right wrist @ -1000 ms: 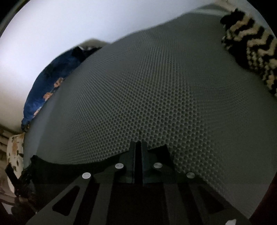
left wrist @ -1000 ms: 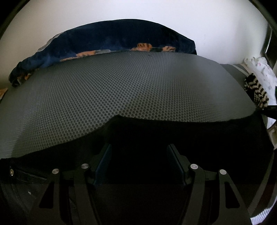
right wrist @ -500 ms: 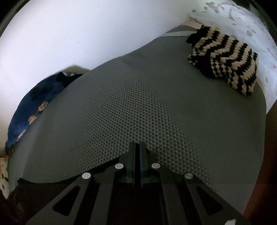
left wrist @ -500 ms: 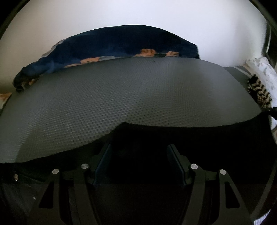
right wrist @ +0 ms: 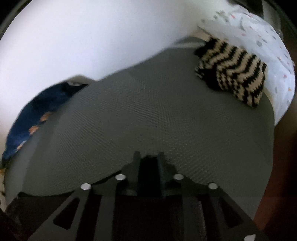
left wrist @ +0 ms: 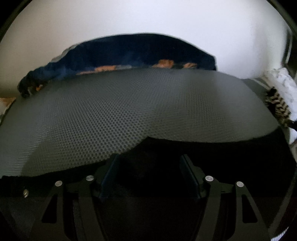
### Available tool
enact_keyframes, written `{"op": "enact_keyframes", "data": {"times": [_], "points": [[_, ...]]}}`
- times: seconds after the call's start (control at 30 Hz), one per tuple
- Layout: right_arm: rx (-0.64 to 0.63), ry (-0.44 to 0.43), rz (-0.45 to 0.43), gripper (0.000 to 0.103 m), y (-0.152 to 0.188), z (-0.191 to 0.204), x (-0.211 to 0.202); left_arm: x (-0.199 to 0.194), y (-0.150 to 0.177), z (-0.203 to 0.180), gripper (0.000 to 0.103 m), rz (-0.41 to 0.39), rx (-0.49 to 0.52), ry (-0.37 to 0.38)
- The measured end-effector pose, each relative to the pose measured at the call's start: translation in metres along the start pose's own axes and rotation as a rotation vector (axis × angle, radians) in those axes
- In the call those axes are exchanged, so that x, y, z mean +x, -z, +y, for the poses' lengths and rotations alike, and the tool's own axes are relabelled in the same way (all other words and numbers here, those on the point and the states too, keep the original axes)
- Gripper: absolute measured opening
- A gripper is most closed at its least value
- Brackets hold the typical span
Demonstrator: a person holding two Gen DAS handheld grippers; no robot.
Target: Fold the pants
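Lying dark along the near edge of the grey bed mat (left wrist: pixel 130 103), the pants (left wrist: pixel 232 157) looked barely folded, the left hand-held gripper (left wrist: pixel 150 166) spread over them, the right hand-held gripper (right wrist: pixel 149 163) slightly parted, apparently empty.

the left gripper (left wrist: pixel 150 166) sits low at 6 o'clock, its fingers spread wide over black pants (left wrist: pixel 213 157). a grey honeycomb mat (left wrist: pixel 130 107) fills the middle. a navy blanket (left wrist: pixel 130 53) with orange patches lies at 12 o'clock against a white wall (left wrist: pixel 148 16). a striped knit (left wrist: pixel 278 107) shows at 3 o'clock.
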State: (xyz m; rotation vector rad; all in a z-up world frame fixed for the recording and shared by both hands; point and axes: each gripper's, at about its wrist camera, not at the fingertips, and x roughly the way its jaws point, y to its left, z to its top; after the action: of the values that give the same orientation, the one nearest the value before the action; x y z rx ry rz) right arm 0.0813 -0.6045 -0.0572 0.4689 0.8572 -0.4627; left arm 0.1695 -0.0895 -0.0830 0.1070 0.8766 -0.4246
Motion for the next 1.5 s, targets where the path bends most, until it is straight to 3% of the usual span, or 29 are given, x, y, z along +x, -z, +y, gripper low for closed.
{"op": "enact_keyframes", "data": {"times": [0.17,0.33,0.47,0.53,0.83,1.0,1.07,1.2,1.37,1.5], "points": [[-0.124,-0.181,0.084,0.022,0.044,0.061,-0.026,-0.029,0.033,-0.021,0.068,0.025,0.074,0.074],[-0.304,-0.308,0.203,0.022,0.105,0.128,-0.031,-0.027,0.065,-0.028,0.068,0.090,0.112,0.046],[-0.395,-0.341,0.258,0.023,0.138,0.156,-0.029,-0.029,0.075,-0.021,0.068,0.091,0.115,0.034],[-0.432,-0.292,0.249,0.023,0.146,0.158,-0.026,-0.032,0.078,-0.014,0.068,0.084,0.116,0.037],[-0.343,-0.094,0.185,0.022,0.131,0.094,-0.031,-0.062,0.095,0.010,0.068,0.079,0.102,0.138],[-0.253,-0.050,0.172,0.021,0.120,0.067,-0.029,-0.079,0.108,0.034,0.069,0.070,0.057,0.058],[-0.220,-0.032,0.176,0.026,0.116,0.063,-0.029,-0.080,0.113,0.047,0.069,0.065,0.022,0.013],[-0.078,-0.072,0.164,0.036,0.115,0.032,-0.052,-0.081,0.118,0.055,0.069,0.046,0.012,-0.007],[0.097,-0.107,0.168,0.036,0.122,-0.010,-0.074,-0.075,0.116,0.048,0.073,0.050,0.018,-0.054],[0.219,-0.119,0.187,0.037,0.133,-0.044,-0.083,-0.077,0.108,0.051,0.073,0.046,-0.049,-0.035]]}}
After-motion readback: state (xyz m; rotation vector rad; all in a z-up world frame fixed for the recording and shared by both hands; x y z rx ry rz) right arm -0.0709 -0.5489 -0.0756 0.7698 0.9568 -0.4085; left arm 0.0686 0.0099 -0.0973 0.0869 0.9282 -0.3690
